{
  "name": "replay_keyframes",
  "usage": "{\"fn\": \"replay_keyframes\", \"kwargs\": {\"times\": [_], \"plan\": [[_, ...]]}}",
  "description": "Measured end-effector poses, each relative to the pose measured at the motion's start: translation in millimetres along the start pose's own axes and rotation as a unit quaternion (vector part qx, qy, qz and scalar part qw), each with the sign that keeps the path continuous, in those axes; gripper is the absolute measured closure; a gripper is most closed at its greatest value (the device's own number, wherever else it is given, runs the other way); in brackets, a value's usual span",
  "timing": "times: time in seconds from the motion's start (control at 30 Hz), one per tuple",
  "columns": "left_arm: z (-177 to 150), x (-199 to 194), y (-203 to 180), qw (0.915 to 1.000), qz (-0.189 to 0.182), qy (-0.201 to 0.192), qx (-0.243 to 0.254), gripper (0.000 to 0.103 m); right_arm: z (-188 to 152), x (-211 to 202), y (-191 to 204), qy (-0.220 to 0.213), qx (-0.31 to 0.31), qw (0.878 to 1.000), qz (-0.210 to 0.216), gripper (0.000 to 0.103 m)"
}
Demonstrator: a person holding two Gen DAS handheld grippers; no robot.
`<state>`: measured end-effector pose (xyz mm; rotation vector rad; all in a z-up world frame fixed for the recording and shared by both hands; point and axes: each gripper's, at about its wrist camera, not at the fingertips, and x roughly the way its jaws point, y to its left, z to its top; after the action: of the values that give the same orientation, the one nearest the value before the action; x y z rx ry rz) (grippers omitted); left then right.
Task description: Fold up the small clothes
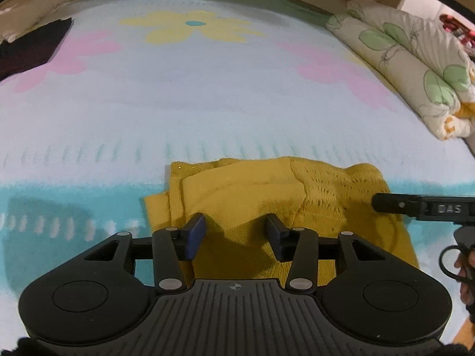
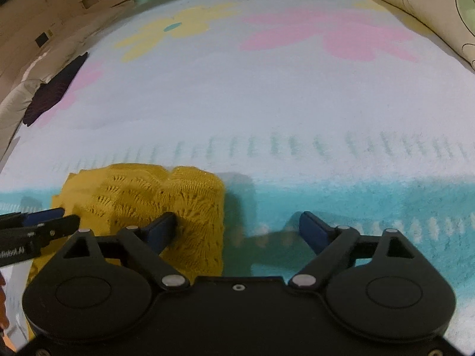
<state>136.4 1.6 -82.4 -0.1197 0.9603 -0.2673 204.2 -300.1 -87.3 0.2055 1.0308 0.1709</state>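
Mustard knit top [image 1: 267, 207] is being left folded on the bed [image 1: 207, 103], 6 o'clock edge. Left tongs [image 1: 236, 227] and right tongs [image 2: 237, 230] are being held open, nothing gripped (presumably released after the fold).

Flowered blanket [image 1: 207, 95], leaf-print pillow [image 1: 415, 68], dark cloth [image 1: 26, 50]

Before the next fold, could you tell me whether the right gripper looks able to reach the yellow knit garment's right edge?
Probably yes: the right gripper is open, straddling the yellow knit garment's edge, nothing between.
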Motion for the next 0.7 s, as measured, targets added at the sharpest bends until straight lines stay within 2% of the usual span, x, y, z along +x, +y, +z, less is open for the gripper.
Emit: {"fn": "replay_keyframes", "kwargs": {"times": [0.1, 0.17, 0.27, 0.5, 0.6, 0.7], "plan": [[-3.1, -13.2, 0.9, 0.9998, 0.012, -0.015, -0.007, 0.059, -3.2, -16.8, -9.2, -0.015, 0.026, 0.999, 0.017, 0.014], [-6.0, -27.9, 0.2, 0.9989, 0.034, -0.032, 0.0, 0.059, -5.6, -35.1, -11.3, -0.039, 0.033, 0.998, 0.026, 0.012], [-9.0, -53.4, -0.5, 0.9977, 0.042, -0.053, 0.001, 0.059, -7.5, -66.6, -10.7, -0.073, 0.035, 0.996, 0.04, 0.0], [-25.5, -109.6, -17.2, 0.9926, 0.05, -0.108, 0.024, 0.058, -28.5, -124.8, 6.8, -0.123, 0.038, 0.989, 0.079, 0.0], [-42.8, -121.8, -21.7, 0.9925, 0.05, -0.111, 0.01, 0.058, -49.6, -134.7, 15.2, -0.123, 0.052, 0.987, 0.093, 0.0], [-61.6, -125.9, -32.1, 0.9931, 0.065, -0.096, 0.017, 0.058, -68.4, -137.5, 22.9, -0.108, 0.044, 0.99, 0.08, 0.0]]}}
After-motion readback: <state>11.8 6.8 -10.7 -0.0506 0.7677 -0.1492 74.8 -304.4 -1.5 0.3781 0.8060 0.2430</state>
